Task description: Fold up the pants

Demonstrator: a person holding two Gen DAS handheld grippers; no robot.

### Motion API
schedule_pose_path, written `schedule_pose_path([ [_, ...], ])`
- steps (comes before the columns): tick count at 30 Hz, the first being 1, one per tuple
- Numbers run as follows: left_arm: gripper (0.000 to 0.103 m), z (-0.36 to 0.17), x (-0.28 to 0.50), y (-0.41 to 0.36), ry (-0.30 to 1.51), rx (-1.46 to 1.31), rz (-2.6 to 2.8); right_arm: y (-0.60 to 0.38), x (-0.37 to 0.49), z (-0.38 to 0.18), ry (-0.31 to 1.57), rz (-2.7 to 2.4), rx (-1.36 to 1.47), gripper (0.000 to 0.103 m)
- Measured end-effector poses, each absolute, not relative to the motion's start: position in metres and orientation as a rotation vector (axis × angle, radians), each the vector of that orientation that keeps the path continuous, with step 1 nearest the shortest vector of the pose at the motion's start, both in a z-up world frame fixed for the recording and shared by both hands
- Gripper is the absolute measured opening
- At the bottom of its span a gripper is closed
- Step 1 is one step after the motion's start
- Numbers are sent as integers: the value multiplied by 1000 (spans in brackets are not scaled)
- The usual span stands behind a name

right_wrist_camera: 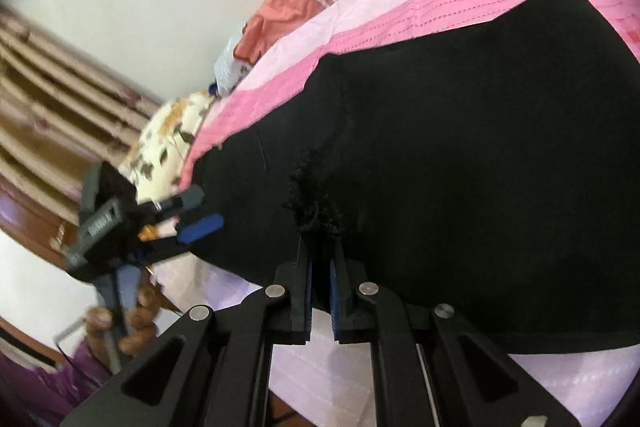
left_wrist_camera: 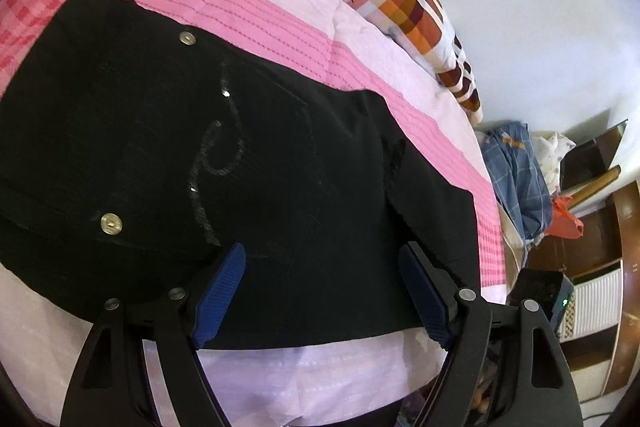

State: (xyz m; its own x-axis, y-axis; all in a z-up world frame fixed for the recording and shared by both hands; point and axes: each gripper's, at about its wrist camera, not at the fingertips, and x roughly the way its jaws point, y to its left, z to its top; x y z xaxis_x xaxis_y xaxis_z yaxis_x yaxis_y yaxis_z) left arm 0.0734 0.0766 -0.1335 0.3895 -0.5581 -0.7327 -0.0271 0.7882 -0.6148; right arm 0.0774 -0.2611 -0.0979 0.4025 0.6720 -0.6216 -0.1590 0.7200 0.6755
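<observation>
Black pants (left_wrist_camera: 240,155) under spread left gripper (left_wrist_camera: 320,291); right gripper (right_wrist_camera: 320,291) apparently pinching hem.

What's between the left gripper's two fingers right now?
Only the black pants, lying flat under the open left gripper; the left wrist view shows its fingers not pinching them.

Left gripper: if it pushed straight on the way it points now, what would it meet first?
Most likely the black pants lying on the pink bedspread. The open left gripper points down at the fabric with nothing between, though depth is hard to judge.
</observation>
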Motion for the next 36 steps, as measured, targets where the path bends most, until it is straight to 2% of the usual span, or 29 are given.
schedule_pose_path([
  [5, 79, -135, 74, 64, 1155, -565, -386, -254, 75, -99, 1028, 605, 516, 19],
  [7, 79, -135, 74, 62, 1163, -560, -391, -253, 74, -96, 1007, 662, 549, 36],
  [9, 79, -136, 75, 60, 1169, -553, -397, -255, 74, -92, 984, 738, 614, 38],
  [14, 79, -135, 74, 62, 1169, -550, -401, -315, 79, -84, 877, 725, 864, 38],
  [18, 80, -139, 73, 62, 1170, -553, -398, -335, 83, -84, 875, 646, 831, 38],
  [21, 80, -139, 71, 62, 1156, -543, -393, -311, 83, -91, 904, 697, 814, 38],
  [23, 80, -138, 69, 62, 1152, -541, -392, -284, 80, -102, 955, 731, 717, 34],
  [24, 80, -137, 69, 63, 1146, -538, -385, -273, 77, -110, 995, 741, 664, 28],
  [25, 80, -135, 68, 66, 1137, -534, -372, -260, 75, -117, 1038, 729, 570, 17],
  [27, 80, -132, 67, 73, 1126, -535, -363, -253, 73, -114, 1020, 714, 469, 16],
  [36, 80, -124, 60, 103, 1096, -571, -323, -289, 117, -70, 903, 616, 562, 16],
])
